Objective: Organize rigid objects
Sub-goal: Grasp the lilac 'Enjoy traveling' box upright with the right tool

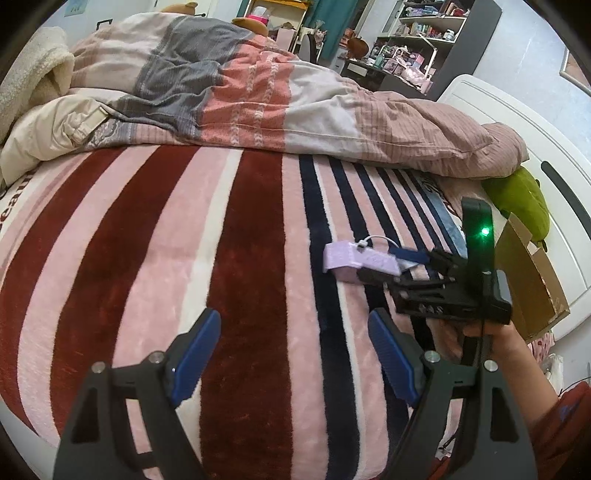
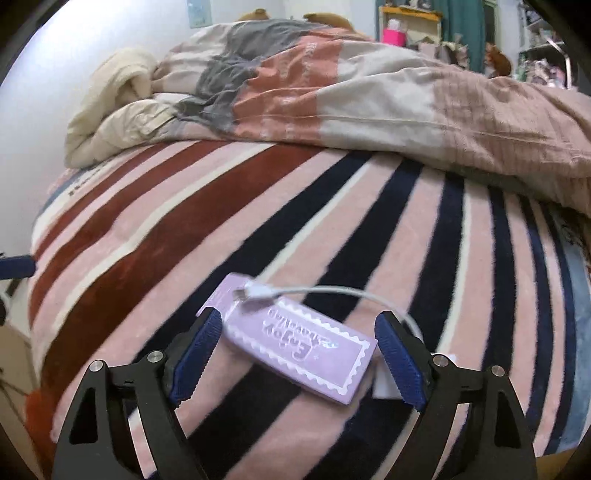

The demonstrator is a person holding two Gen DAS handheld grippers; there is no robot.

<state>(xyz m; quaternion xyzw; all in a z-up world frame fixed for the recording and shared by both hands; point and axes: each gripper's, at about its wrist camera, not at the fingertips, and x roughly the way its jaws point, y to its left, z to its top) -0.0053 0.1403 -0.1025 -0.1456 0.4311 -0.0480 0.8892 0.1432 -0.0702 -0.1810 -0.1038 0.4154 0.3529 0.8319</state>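
Note:
A flat lilac box (image 2: 295, 338) with white scalloped trim and the word "Enjoy" lies on the striped blanket (image 2: 258, 221). A white cable plug (image 2: 258, 291) rests on its far end. My right gripper (image 2: 297, 354) is open, its blue pads on either side of the box, not touching it. In the left wrist view the same box (image 1: 354, 260) lies at right, with the right gripper (image 1: 402, 264) reaching around it. My left gripper (image 1: 293, 362) is open and empty above the blanket, left of and nearer than the box.
A rumpled patchwork duvet (image 1: 258, 99) is heaped across the far side of the bed. An open cardboard box (image 1: 532, 280) stands at the right bed edge beside a green plush (image 1: 521, 199) and a white headboard (image 1: 524, 125). Cluttered shelves (image 1: 417, 33) stand beyond.

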